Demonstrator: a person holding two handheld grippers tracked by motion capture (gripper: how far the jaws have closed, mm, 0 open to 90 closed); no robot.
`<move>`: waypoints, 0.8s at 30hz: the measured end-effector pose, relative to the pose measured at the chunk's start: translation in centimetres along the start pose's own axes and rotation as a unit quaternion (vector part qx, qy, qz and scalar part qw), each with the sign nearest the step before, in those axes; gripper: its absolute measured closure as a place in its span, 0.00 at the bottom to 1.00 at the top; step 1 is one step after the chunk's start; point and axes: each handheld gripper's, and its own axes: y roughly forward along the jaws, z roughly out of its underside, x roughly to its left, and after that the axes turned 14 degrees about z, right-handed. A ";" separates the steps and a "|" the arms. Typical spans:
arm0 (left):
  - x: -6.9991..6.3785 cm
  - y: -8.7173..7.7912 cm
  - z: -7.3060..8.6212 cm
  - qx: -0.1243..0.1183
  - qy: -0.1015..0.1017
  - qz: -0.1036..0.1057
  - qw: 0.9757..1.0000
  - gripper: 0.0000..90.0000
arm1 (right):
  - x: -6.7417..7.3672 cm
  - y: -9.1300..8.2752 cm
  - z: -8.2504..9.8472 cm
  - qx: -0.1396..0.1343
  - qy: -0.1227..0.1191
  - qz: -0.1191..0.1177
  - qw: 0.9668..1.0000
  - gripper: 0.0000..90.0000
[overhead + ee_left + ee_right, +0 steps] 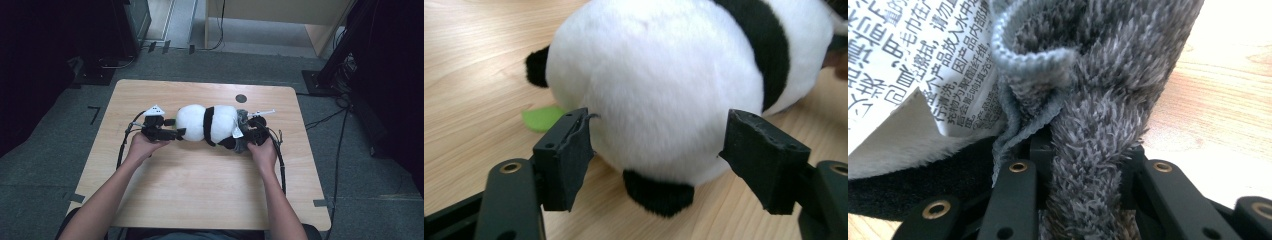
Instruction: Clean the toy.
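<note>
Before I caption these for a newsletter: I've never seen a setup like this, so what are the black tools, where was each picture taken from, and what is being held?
No robot arm here: a person sits at a wooden table and holds a hand-operated claw in each hand. The wide picture comes from a fixed camera above, looking down; the forearms enter from the bottom.

The other two pictures come from small cameras riding on the claws, looking along their black jaws.

A plush panda lies on its side on the table, with a grey fuzzy cloth at its right end.

The left claw is open, its jaws standing either side of the panda's white body without pressing it. The right claw is shut on the grey cloth, beside a white label printed with Chinese text.
</note>
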 end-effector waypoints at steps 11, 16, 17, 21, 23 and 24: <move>0.2 0.8 0.5 0.026 -0.006 0.010 1.000 0.47 | 0.0 -1.6 -0.5 -0.012 -0.015 0.012 1.000 0.79; -0.3 0.8 0.6 0.014 -0.009 0.001 1.000 0.56 | -0.7 -6.1 -1.2 -0.078 0.004 0.004 0.997 0.79; -0.4 0.8 0.6 0.013 -0.009 0.000 1.000 0.57 | -0.6 -7.0 -1.4 -0.091 0.003 0.001 0.996 0.79; -0.6 0.7 0.6 0.012 -0.013 -0.004 1.000 0.60 | 1.1 -10.1 -2.2 -0.135 -0.014 -0.020 0.991 0.79; -0.7 0.7 0.7 0.008 -0.013 -0.007 1.000 0.60 | 3.1 -11.0 -2.6 -0.152 -0.036 -0.043 0.987 0.79; -0.7 0.7 0.7 0.008 -0.013 -0.008 1.000 0.60 | 3.8 -11.0 -2.7 -0.155 -0.043 -0.050 0.986 0.79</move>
